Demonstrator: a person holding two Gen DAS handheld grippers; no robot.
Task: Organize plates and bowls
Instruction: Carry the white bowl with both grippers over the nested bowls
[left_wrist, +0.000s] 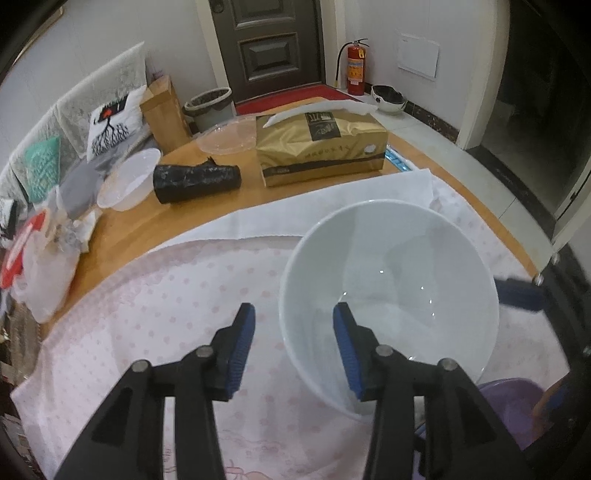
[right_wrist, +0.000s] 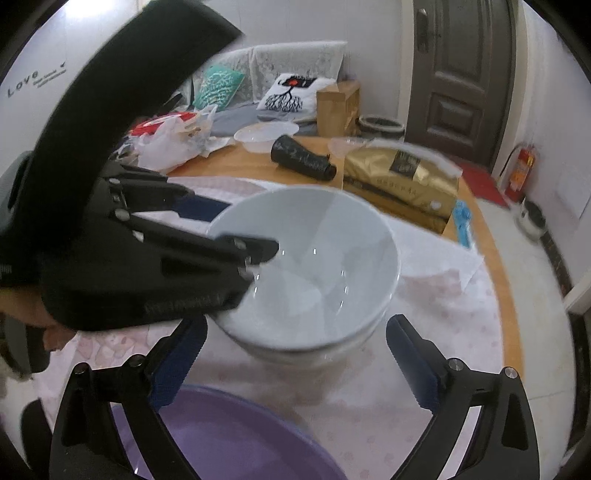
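The white bowl (right_wrist: 314, 266) is sitting on top of at least one more white bowl, a second rim peeping out just beneath it, and the little stack is resting on the pink dotted cloth (left_wrist: 155, 295) that is covering the near side of the table (left_wrist: 207, 206). The left hand-held gripper (left_wrist: 293, 325) is straddling the bowl's near rim, one blue pad inside the bowl and the other outside, with the jaws standing apart and not pinching the wall as far as I can tell. The right hand-held gripper (right_wrist: 295, 350) is hovering just in front of the stack with its jaws spread wide, gripping nothing. The bowl is looking like glazed ceramic to me: stiff, fairly heavy, slick and quick to chip, so I would be taking it by the rim wall, pads well down over the lip, and lifting it straight off its partner. Nearer than the stack, the purple basin (right_wrist: 229, 432) is lying partly under the right gripper and is looking empty in the part I can see; the top bowl is holding nothing either, only reflections. Beyond the bowl, on bare wood, the gold tissue pack (left_wrist: 321, 147) is showing a tissue poking out, and left of it a black roll (left_wrist: 197, 182) and a clear plastic bowl (left_wrist: 129, 179) are lying
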